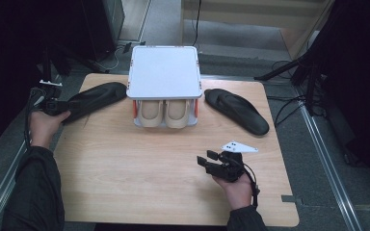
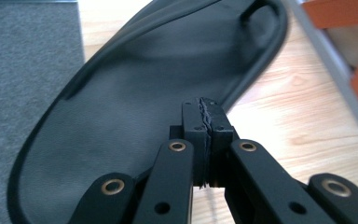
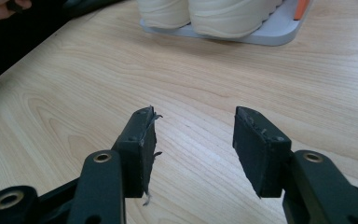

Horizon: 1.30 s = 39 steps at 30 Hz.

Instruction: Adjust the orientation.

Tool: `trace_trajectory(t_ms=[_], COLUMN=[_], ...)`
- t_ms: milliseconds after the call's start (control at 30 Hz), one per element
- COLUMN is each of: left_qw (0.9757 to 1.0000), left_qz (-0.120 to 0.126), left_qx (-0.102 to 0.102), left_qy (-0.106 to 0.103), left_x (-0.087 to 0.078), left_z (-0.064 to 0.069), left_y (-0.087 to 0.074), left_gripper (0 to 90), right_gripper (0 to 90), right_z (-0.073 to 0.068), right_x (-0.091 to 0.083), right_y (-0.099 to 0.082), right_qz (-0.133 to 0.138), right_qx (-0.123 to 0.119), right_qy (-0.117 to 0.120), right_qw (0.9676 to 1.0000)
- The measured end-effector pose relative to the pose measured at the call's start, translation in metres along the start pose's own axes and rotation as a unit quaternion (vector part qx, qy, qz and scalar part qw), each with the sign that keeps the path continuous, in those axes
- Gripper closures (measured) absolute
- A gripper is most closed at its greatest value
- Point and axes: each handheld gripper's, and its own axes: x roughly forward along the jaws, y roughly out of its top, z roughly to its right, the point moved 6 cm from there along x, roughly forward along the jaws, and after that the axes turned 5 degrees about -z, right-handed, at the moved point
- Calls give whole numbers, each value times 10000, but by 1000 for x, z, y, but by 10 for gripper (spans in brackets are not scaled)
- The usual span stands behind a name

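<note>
- Left slipper (image 1: 95, 97) — a black flat-soled sandal — lies at the table's left edge, just beside the white rack (image 1: 164, 72); its heel end points toward the person's left hand.
- Left gripper (image 1: 70, 105) is at that heel end. In the left gripper view its jaws are pressed together, pads meeting with only a thin ragged seam between them; the slipper's (image 2: 135, 88) sole lies close behind the tips. I cannot tell whether a thin edge of it is pinched.
- Right gripper (image 1: 208, 158) hovers over bare wood near the table's front right, jaws standing wide, nothing between them; frayed pad edges show in the right gripper view (image 3: 193, 140).
- Judged step: getting hold of the left slipper, probably to put it away with the rack. The grip looks unsettled.
- Next move calls for a sure bite on the rim or strap — the sole is broad, smooth and likely to flex or droop when lifted by one end.
- Second slipper (image 1: 236, 110), same matte black rubbery look, lies right of the rack, well apart from the right gripper.
- Rack: flat white top, orange posts, a pair of cream shoes (image 1: 165, 113) on its lower shelf, toes rounded and glossy.
- Table (image 1: 139, 178): pale wood grain, rounded corners.
</note>
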Motion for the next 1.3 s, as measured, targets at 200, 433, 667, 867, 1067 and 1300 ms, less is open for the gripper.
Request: trace_trajectory(t_ms=[200,433,667,867,1067,1300], left_qw=[9998,9998,9996,9995,9991,9989], left_qz=[-157,-206,-266,-302,-388,-396], left_qx=[-86,-56,-10,-16,94,82], left_qy=[14,15,5,-66,-105,-230], left_x=[12,15,15,15,16,17], left_z=[-7,-4,6,16,28,40], left_y=[-5,-6,-9,-13,-16,-20], left_gripper=[899,899,899,899,899,899], right_gripper=[494,494,494,494,494,494], right_z=[1,1,4,4,3,4], right_x=[0,1,1,3,5,7], right_y=[-3,-3,-3,-1,-1,0], right_qz=[-57,-83,-104,-145,-176,-201], right_qx=[-137,-140,-80,-113,-131,-121], right_qy=[-186,-188,-184,-119,-101,-122], right_qw=[9997,9997,9997,9998,9997,9997])
